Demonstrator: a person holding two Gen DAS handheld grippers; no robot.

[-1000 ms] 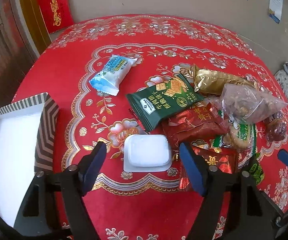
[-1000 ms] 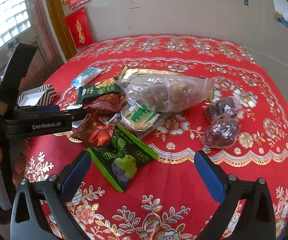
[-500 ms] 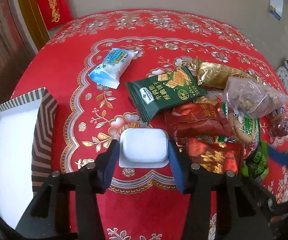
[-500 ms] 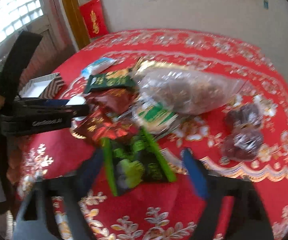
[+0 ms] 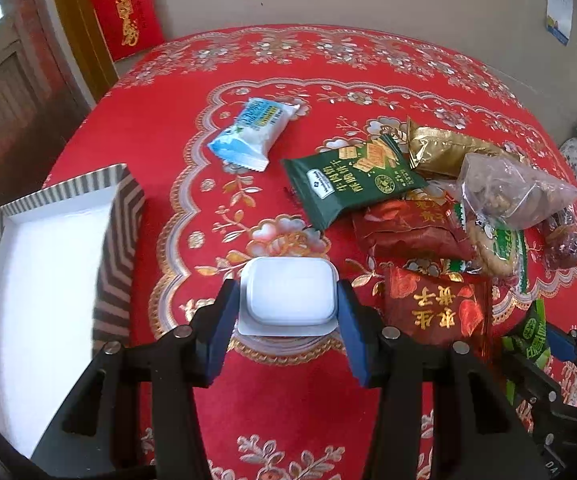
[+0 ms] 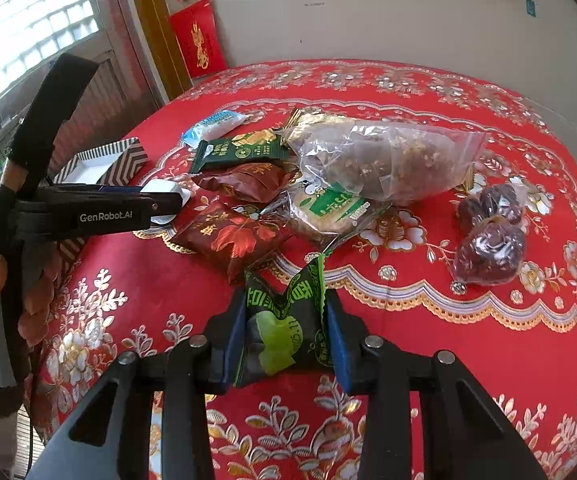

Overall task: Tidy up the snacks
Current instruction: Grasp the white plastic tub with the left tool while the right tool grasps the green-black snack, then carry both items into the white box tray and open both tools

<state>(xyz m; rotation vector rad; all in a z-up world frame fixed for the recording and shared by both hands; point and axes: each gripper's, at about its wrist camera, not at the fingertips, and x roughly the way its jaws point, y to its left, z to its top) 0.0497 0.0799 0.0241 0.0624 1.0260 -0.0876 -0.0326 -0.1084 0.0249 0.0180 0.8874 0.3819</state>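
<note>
Left gripper (image 5: 288,320) clamps white tub (image 5: 288,296) near striped box (image 5: 118,240); right gripper (image 6: 284,334) closing on crumpled green packet (image 6: 284,320), text unreadable to us. "GenRobot.AI" legible.

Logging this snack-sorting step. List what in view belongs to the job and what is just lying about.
Part of the job:
- white tub, in the left gripper
- green packet, between the closing jaws of the right gripper
- striped box
- blue-white packet
- clear bag

Lying about:
- red wall hanging
- wall calendar
</note>
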